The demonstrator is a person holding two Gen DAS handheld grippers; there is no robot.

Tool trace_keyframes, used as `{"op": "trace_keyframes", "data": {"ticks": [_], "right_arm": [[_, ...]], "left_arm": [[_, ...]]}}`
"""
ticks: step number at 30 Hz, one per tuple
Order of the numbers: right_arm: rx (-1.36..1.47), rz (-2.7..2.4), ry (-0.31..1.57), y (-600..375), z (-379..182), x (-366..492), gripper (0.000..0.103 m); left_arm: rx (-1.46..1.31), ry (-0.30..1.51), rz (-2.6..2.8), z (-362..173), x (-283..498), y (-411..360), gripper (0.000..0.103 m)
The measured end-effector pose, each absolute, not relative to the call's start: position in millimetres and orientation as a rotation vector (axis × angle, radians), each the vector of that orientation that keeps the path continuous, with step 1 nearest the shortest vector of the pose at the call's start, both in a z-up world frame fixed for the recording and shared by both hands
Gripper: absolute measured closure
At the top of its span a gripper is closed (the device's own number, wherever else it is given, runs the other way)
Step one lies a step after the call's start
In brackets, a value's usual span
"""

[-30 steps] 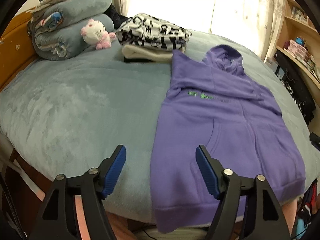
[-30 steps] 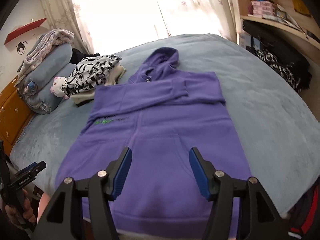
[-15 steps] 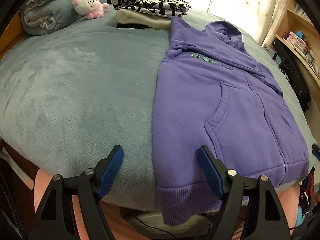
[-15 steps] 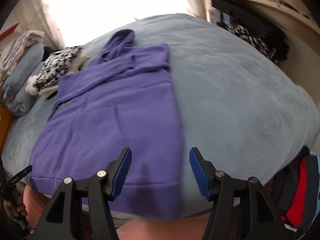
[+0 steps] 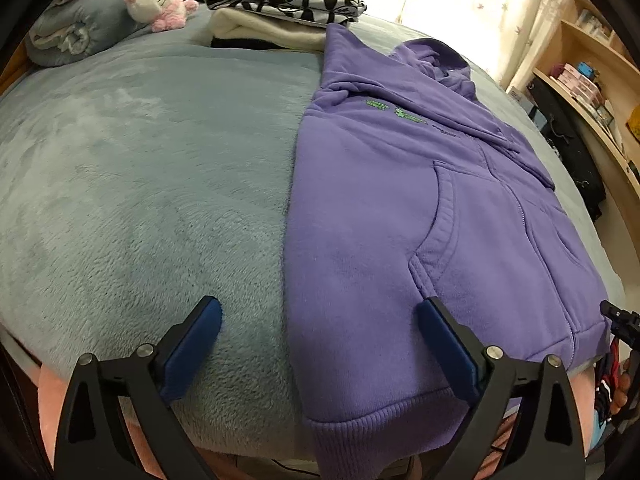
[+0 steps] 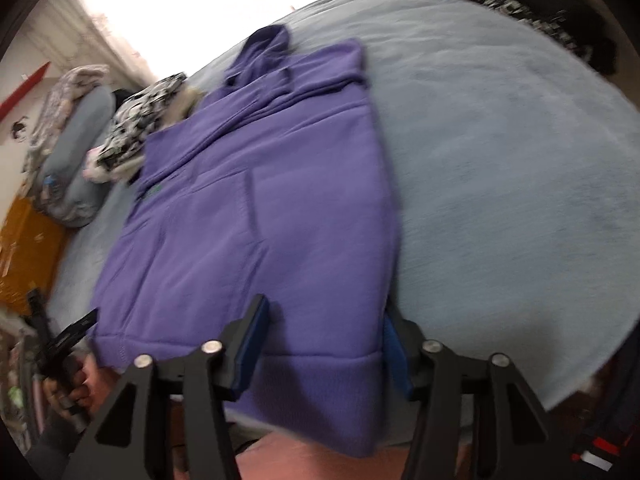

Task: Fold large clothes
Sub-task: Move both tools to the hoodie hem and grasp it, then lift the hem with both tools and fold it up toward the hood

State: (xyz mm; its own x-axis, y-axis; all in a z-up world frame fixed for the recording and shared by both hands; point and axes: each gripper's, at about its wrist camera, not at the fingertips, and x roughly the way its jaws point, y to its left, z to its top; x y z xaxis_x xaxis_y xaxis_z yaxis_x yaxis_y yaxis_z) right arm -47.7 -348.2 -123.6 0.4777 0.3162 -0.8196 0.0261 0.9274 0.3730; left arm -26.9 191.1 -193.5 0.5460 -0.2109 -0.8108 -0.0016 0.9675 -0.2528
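A purple hoodie lies flat, front up, on a grey-blue bed, sleeves folded across the chest, hood at the far end, ribbed hem hanging over the near bed edge. My left gripper is open, straddling the hoodie's left bottom corner just above the fabric. In the right wrist view the hoodie fills the middle, blurred. My right gripper is open, straddling the hoodie's right bottom corner at the hem.
A stack of folded clothes with a black-and-white top sits at the far end beside the hoodie's shoulder. A plush cat and rolled blankets lie at the far left. Shelves stand on the right.
Both grippers have come down and closer to the hoodie's bottom hem. The left shifted over the left corner, the right swung to the right corner. Both stayed open.
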Motion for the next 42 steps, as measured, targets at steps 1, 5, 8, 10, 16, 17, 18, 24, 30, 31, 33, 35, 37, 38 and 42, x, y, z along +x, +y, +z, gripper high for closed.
{"op": "trace_keyframes", "data": {"ticks": [1,5,8,10,16,17,18,24,30,31,33,35,37,38,42], "right_arm": [[0.356,0.193,1.064,-346.3,-124.9,-47.6,0.05],[0.411,0.211,1.065,-349.7,-129.1,-43.3,0.058],[0.432,0.215,1.077,-348.9,-130.3,-40.6,0.074],[0.424,0.218,1.078,-346.1,-128.7,-39.9,0.078],[0.401,0.22,1.087,-340.4,-129.4,-36.4,0.082],[0.405,0.214,1.092,-339.8,-129.9,-35.0,0.082],[0.404,0.21,1.092,-339.7,-129.5,-34.4,0.083],[0.324,0.187,1.081,-327.9,-115.0,-37.0,0.087],[0.27,0.201,0.995,-322.8,-74.5,-54.2,0.088],[0.257,0.206,0.981,-322.0,-67.5,-58.5,0.088],[0.236,0.216,0.967,-319.8,-56.3,-65.9,0.088],[0.211,0.224,0.961,-316.9,-47.1,-71.5,0.088],[0.174,0.23,0.967,-314.6,-36.4,-80.8,0.088],[0.161,0.233,0.971,-314.4,-31.9,-85.6,0.088],[0.145,0.248,0.972,-318.6,-11.5,-104.0,0.088]], "left_arm": [[-0.246,0.989,-0.139,-194.5,-26.1,192.8,0.006],[-0.283,0.998,-0.177,-196.6,-23.3,197.8,0.006],[-0.268,1.02,-0.19,-191.9,-21.5,192.7,0.018],[-0.266,1.035,-0.229,-186.9,-21.9,190.1,0.032],[-0.289,1.081,-0.253,-193.0,-17.9,187.9,0.037],[-0.285,1.088,-0.248,-194.4,-16.9,186.1,0.036],[-0.278,1.095,-0.238,-194.6,-15.2,183.5,0.036],[-0.316,1.135,-0.256,-184.8,-13.5,172.7,0.092],[-0.374,1.098,-0.206,-154.9,-27.1,170.3,0.096],[-0.388,1.086,-0.216,-148.0,-31.5,171.7,0.096],[-0.386,1.06,-0.243,-130.7,-42.0,170.0,0.096],[-0.362,1.045,-0.263,-117.5,-51.5,165.9,0.096],[-0.325,1.037,-0.279,-104.1,-62.8,159.7,0.096],[-0.317,1.039,-0.289,-99.2,-68.0,158.5,0.096],[-0.318,1.052,-0.335,-83.9,-86.0,163.7,0.096]]}}
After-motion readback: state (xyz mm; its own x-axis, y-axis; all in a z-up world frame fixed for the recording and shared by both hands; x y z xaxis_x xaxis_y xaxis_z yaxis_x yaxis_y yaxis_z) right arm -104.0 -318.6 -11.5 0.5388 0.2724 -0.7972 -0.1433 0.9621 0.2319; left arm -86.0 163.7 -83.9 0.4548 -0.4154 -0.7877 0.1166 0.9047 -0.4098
